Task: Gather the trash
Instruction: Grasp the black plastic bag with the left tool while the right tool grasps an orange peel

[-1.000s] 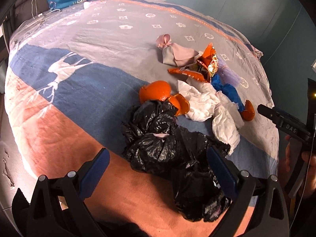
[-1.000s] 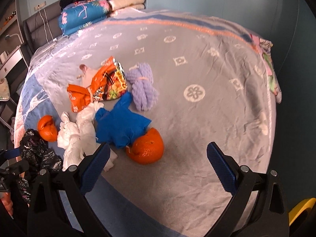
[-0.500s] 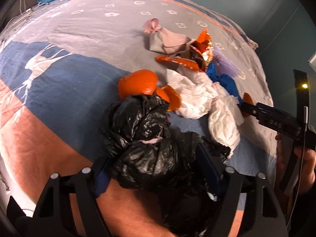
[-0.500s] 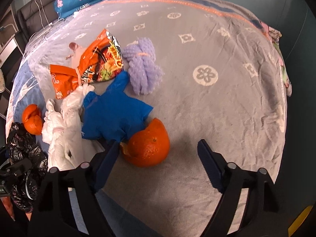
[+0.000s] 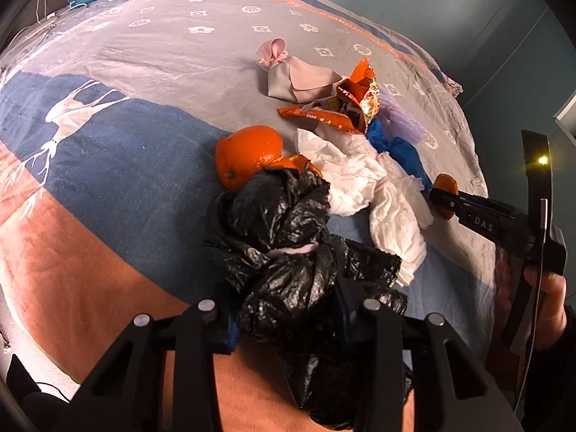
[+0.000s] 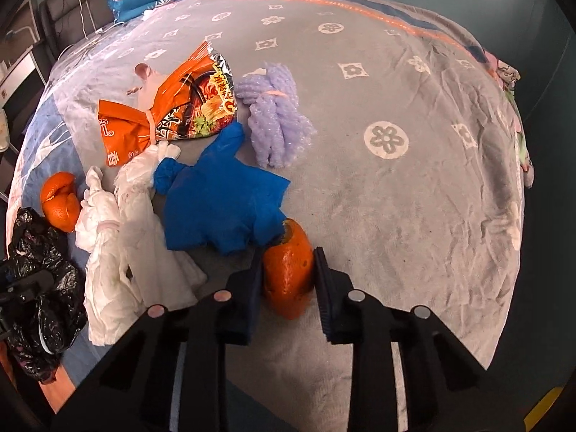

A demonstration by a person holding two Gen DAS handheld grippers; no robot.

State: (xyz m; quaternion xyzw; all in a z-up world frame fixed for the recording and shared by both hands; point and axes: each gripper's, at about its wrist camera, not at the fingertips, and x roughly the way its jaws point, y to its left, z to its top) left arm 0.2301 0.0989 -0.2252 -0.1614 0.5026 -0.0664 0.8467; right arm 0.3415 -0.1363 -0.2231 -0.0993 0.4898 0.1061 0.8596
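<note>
Litter lies on a bed. The right gripper, fingers just closed, pinches an orange peel beside a blue glove. The left gripper, fingers also just closed, pinches a crumpled black bag at the bed's near edge. The grasping step looks done. Next, likely, lift the peel and open the bag to drop it in.

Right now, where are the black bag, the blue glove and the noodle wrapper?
black bag (image 5: 284,237), left wrist view, crumpled middle
blue glove (image 6: 219,205), right wrist view, palm
noodle wrapper (image 6: 194,104), right wrist view, printed front
</note>
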